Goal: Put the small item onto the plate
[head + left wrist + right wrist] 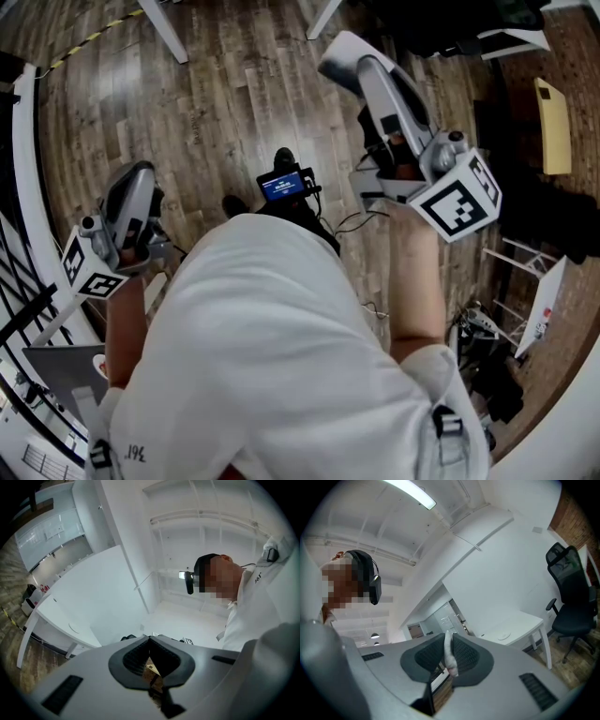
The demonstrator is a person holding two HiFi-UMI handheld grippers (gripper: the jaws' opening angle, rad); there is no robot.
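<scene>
Jaws of right gripper (449,635) pinching white item (450,656) lengthwise, left gripper (149,638) jaws closed, empty

— What has my right gripper (448,641) got?
— I see its jaws pinched on a thin white item (450,662), with the pads pressing both sides. Past them there's a white desk (515,627), and a black office chair (569,597) just beside it on wood floor (576,667).
</scene>
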